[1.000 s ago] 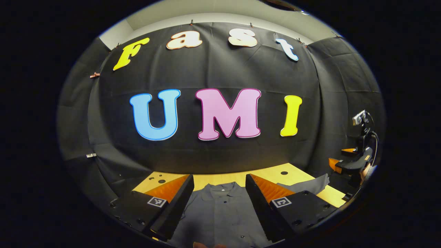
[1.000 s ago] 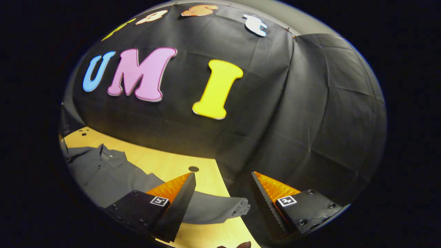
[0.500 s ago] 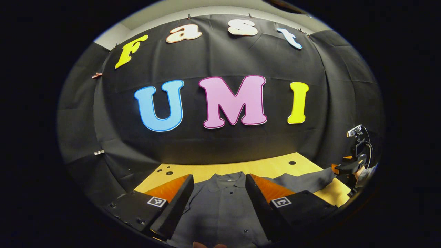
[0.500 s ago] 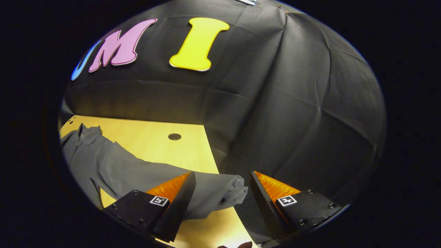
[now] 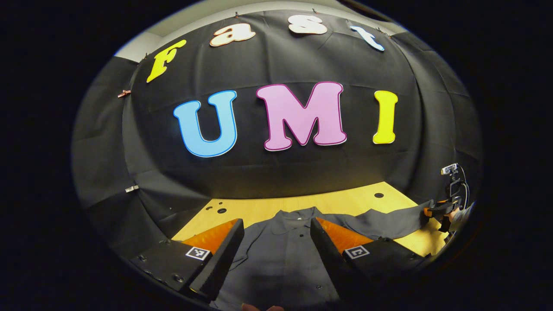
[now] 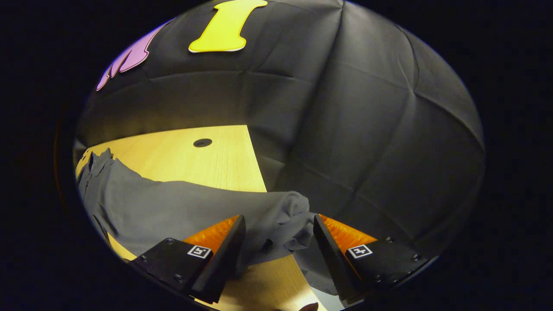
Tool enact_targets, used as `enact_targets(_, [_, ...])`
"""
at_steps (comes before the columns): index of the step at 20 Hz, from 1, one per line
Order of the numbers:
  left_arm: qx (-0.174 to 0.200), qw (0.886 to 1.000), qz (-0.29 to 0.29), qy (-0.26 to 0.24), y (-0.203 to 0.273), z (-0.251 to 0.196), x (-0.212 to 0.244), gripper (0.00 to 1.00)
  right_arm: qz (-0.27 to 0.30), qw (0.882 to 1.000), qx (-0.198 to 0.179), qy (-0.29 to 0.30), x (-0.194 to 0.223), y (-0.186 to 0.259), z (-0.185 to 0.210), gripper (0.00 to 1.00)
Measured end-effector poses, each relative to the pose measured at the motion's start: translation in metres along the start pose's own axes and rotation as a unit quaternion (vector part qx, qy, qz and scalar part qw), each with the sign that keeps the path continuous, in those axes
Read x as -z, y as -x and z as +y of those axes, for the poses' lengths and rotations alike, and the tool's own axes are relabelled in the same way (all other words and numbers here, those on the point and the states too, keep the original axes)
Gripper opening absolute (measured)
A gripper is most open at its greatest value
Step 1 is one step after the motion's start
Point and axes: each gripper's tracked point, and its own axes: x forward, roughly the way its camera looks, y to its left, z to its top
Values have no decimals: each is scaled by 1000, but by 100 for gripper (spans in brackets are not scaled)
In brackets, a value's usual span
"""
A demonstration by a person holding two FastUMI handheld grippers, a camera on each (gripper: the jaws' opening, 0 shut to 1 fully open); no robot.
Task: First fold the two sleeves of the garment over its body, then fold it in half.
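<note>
Across the yellow tabletop the grey garment lies flat, collar toward the wall, so its sleeves can swing inward. Its right sleeve cuff sits bunched between the spread right tongs, likely set to pinch it. Left tongs hang open above the body, waiting

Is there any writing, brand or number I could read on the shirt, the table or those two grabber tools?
shirt: a pale tag at the collar, too small to read.
left gripper: a square black-and-white marker on a finger, a pattern, no words.
right gripper: a finger marker of the same kind, no words.
table: none.
</note>
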Motion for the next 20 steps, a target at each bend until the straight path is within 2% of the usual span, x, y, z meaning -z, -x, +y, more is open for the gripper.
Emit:
enact_targets(4, [-9,1000,11,-1,-2,7,5,97,13,1000,-14,-10,9,-5,5,96])
enact_targets(5, [-10,1000,12,-5,-2,9,7,97,12,1000,-21,-15,10,-6,9,94])
enact_targets(7, [-11,1000,13,-10,-2,13,7,97,20,998,-40,-34,10,-5,19,81])
enact_targets(8, [-12,1000,13,-9,-2,15,6,97,20,997,-57,-45,11,-6,27,72])
enact_targets(9, [-13,1000,13,-7,-1,17,9,97,20,996,-72,-48,10,-6,36,53])
enact_targets(11, [-13,1000,14,-3,-2,21,10,97,18,998,-61,-17,6,-5,37,16])
enact_targets(12, [-13,1000,13,-3,-2,24,10,97,14,998,-58,-5,5,-2,38,9])
enact_targets(20, [12,1000,-19,-5,1,61,5,97,-84,995,-52,10,-73,91,57,9])
